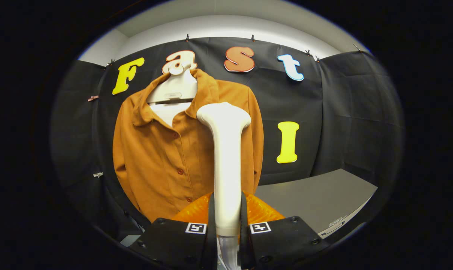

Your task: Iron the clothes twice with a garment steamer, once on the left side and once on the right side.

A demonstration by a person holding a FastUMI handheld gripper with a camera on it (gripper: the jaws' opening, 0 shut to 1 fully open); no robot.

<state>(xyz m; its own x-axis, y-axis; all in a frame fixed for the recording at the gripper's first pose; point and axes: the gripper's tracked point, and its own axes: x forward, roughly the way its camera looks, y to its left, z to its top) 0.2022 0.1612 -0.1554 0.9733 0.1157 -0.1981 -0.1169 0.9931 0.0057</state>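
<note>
White garment steamer (pixel 226 161) stands up between the two fingers of the gripper (pixel 226 221), and both fingers squeeze its handle.

Its wide head is at the top, right in front of the orange-brown shirt (pixel 162 157), on the side of the shirt past the row of buttons. I cannot tell if the head touches the cloth. The shirt hangs buttoned on a white hanger (pixel 175 88) against the black wall. A grey table (pixel 320 202) sits low beside the shirt, past the fingers, near its back edge.
</note>
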